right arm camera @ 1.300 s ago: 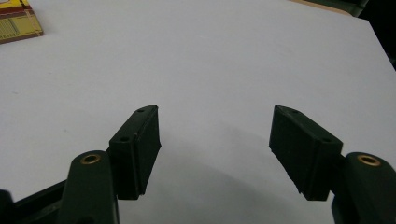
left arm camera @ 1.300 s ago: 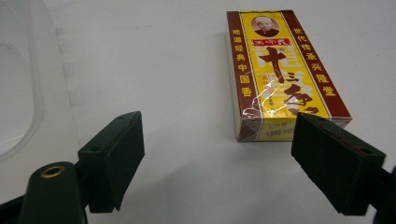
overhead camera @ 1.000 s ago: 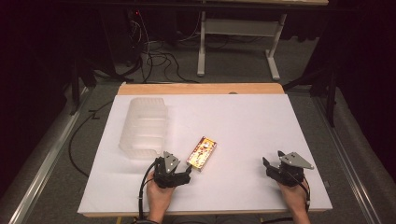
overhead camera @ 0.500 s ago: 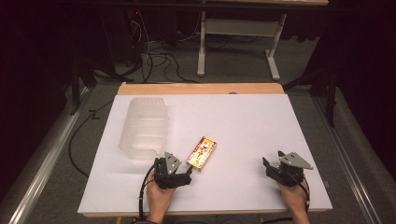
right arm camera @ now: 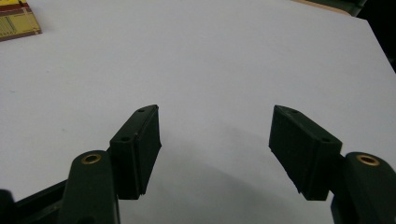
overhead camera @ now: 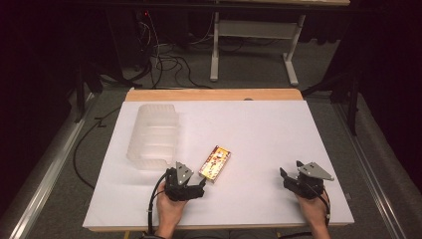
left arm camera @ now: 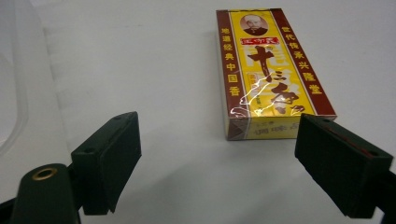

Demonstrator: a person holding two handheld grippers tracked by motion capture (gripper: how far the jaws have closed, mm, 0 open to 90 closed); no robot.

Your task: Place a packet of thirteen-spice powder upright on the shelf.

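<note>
A yellow and dark-red box (overhead camera: 215,164) with Chinese print lies flat on the white table sheet (overhead camera: 259,129). My left gripper (overhead camera: 201,185) rests just short of its near end. In the left gripper view the box (left arm camera: 271,70) lies just beyond the open gripper (left arm camera: 217,149), toward the right jaw. Those jaws have just been opening wide, then closing a touch, with nothing between them. My right gripper (overhead camera: 284,179) rests open near the table's front right. Its view (right arm camera: 215,126) shows bare sheet between the jaws and a corner of the box (right arm camera: 16,21) far off.
A clear plastic container (overhead camera: 154,134) stands on the left of the sheet, close behind my left gripper, and its wall (left arm camera: 11,93) edges the left gripper view. A wooden table edge (overhead camera: 214,94) runs along the back. Cables and a desk frame (overhead camera: 215,50) lie beyond.
</note>
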